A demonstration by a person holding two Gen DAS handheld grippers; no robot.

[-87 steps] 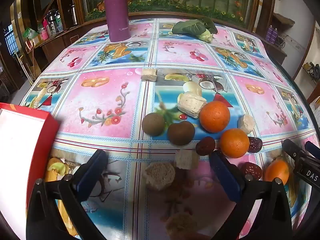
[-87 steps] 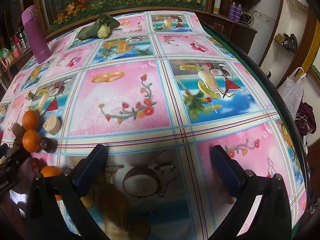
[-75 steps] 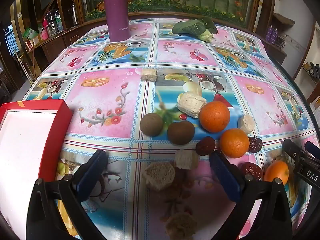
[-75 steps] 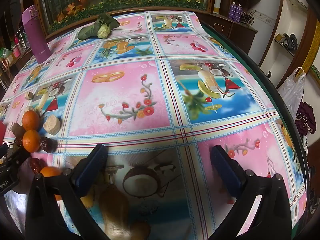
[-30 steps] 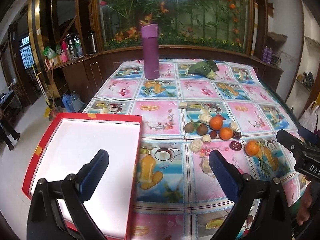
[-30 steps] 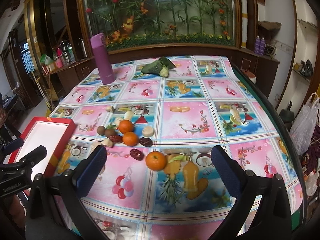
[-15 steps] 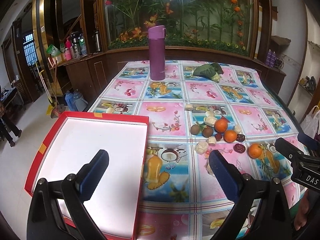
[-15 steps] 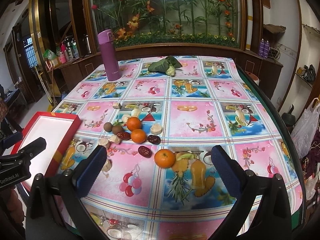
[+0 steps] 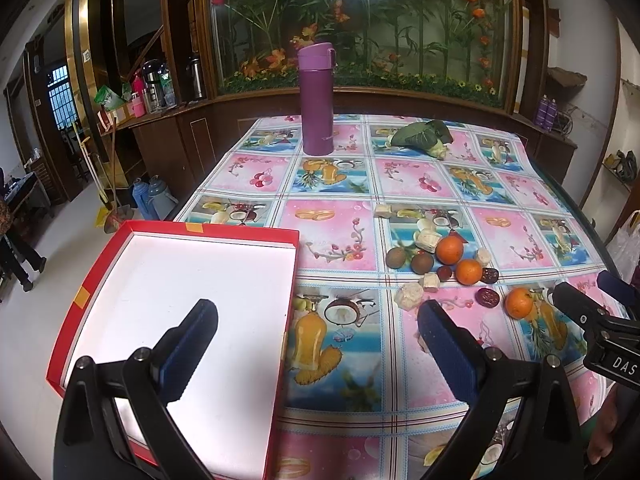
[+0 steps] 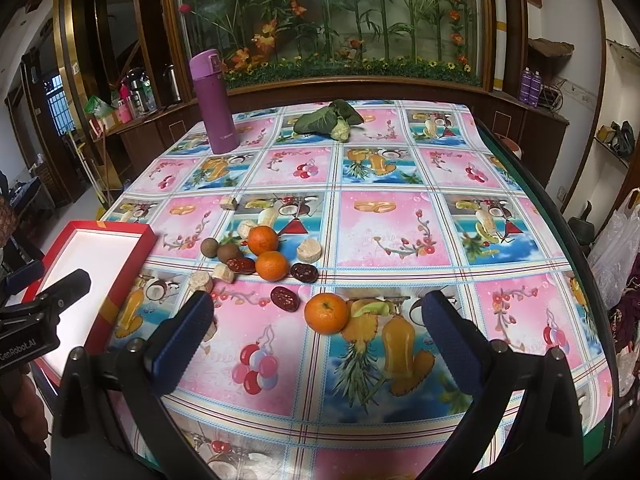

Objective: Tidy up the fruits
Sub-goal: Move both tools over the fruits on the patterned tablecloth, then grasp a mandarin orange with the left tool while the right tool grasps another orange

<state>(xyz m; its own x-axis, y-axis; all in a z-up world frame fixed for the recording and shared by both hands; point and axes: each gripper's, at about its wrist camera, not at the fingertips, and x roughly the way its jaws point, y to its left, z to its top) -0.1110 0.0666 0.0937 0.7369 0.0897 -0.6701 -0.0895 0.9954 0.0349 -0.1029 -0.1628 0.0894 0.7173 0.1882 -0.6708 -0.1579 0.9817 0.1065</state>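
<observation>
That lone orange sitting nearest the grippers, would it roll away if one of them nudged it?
Probably. The orange is round and sits by itself on the smooth, glossy tablecloth, with nothing touching it to stop it. Its skin looks firm and slightly dimpled, so the open right gripper could likely hold it without slipping.

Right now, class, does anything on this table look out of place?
Yes. The red box overhangs the table's left edge, and nothing is in it yet. The fruits lie loose on the tablecloth.

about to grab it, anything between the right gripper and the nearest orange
Nothing visible. The right gripper is open above the cloth, and the nearest orange sits just ahead between its fingers; the closest date lies off to the left.
</observation>
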